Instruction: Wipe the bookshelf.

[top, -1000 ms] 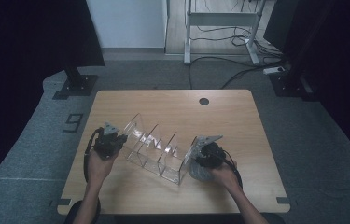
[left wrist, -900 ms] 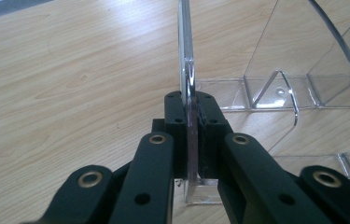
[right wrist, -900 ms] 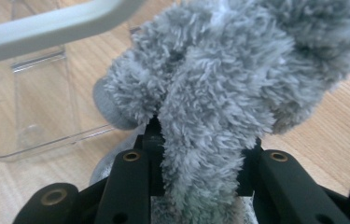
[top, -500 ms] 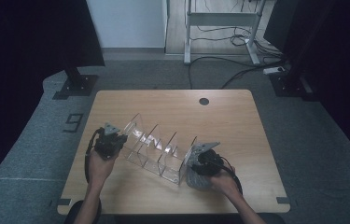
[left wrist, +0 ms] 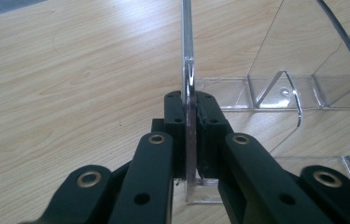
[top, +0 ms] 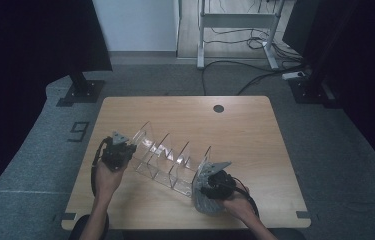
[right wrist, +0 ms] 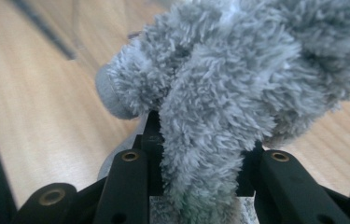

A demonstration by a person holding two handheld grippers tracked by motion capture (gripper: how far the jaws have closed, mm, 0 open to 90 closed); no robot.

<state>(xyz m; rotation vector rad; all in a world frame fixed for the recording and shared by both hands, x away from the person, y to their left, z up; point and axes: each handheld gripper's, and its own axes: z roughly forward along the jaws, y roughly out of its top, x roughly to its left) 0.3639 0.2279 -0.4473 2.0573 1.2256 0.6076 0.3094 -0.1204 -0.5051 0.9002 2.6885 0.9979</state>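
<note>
Right tool (top: pixel 209 189) has shifted toward the near edge of the surface (top: pixel 255 135) and slightly left since the earlier frames, taking the grey cloth (top: pixel 206 200) with it; the cloth now hangs lower against the rack's near end. Left tool (top: pixel 125 150) and rack unmoved.

Rack (top: pixel 167 160): clear acrylic, several upright dividers, lying diagonally across the middle of the surface. Slots hold nothing that can be made out.

Cloth: fluffy grey, bunched, pressed against the rack's end panel nearest the right hand (top: pixel 235 205). In the right gripper view it fills the space ahead, with a fold (right wrist: pixel 200 154) pinched between the jaws: right tool clamped on the cloth.

Left tool: in the left gripper view, jaws closed tight on the edge of the rack's end panel (left wrist: pixel 187 79), at the rack's far-left end.
</note>
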